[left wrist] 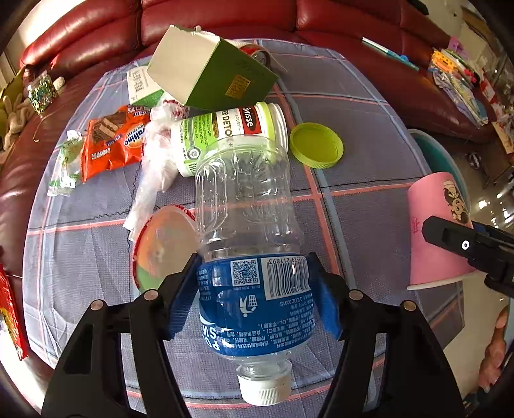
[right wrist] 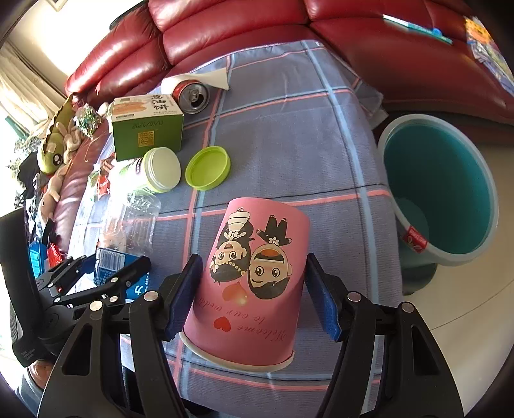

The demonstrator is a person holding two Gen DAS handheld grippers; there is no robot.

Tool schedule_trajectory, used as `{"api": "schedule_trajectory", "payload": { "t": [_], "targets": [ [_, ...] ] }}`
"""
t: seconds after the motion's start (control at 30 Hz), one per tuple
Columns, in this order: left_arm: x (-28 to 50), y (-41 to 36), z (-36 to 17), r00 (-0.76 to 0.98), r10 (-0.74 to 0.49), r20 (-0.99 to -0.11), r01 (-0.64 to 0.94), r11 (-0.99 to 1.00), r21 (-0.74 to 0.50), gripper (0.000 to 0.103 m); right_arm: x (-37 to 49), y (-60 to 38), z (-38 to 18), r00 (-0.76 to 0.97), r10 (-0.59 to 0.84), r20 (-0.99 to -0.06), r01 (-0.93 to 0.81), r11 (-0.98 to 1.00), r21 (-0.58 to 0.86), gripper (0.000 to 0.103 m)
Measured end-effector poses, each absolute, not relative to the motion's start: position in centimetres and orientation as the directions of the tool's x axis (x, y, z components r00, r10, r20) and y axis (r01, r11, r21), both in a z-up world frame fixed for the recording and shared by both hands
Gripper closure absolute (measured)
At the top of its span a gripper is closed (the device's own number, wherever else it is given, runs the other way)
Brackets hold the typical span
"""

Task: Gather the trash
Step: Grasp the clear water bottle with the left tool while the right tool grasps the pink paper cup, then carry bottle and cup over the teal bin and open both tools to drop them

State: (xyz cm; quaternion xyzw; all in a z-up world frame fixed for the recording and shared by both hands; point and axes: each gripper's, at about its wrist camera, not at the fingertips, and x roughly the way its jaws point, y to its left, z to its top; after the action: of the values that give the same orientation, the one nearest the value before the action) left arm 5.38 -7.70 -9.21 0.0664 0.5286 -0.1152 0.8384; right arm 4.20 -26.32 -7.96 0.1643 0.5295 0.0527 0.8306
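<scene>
A clear plastic bottle [left wrist: 244, 199] with a blue label and white cap sits between the blue pads of my left gripper [left wrist: 252, 267]. The pads press on the label on both sides, and the cap points toward the camera. In the right wrist view, a pink paper cup [right wrist: 253, 244] with cartoon figures is clamped rim-down between the pads of my right gripper [right wrist: 253, 267]. The same cup [left wrist: 433, 231] shows at the right edge of the left wrist view, with a black finger on it. My left gripper [right wrist: 106, 279] and the bottle [right wrist: 135, 218] appear at the left of the right wrist view.
On the checked tablecloth [left wrist: 369, 128] lie a green box [left wrist: 212, 74], a white Swisse jar [left wrist: 231, 131], its green lid [left wrist: 316, 144], an orange wrapper [left wrist: 112, 141], a clear bag [left wrist: 154, 160] and a soda can [right wrist: 191, 95]. A teal bin [right wrist: 443, 193] stands right of the table, with a red sofa [left wrist: 225, 19] behind.
</scene>
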Motion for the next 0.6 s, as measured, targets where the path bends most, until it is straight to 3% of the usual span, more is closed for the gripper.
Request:
{"api": "schedule_trajectory", "payload": {
  "t": [0.3, 0.6],
  "targets": [
    [4.2, -9.7, -4.3, 0.492, -0.171, -0.853, 0.321, 0.947, -0.005, 0.041, 4.0, -28.9, -6.4, 0.482, 0.262, -0.836, 0.099, 0.932, 0.349, 0.037],
    [7.2, -21.0, -2.4, 0.449, -0.311, -0.838, 0.524, 0.851, -0.034, 0.041, 4.5, -39.0, -2.8, 0.565, 0.101, -0.819, 0.241, 0.929, 0.281, 0.037]
  ]
}}
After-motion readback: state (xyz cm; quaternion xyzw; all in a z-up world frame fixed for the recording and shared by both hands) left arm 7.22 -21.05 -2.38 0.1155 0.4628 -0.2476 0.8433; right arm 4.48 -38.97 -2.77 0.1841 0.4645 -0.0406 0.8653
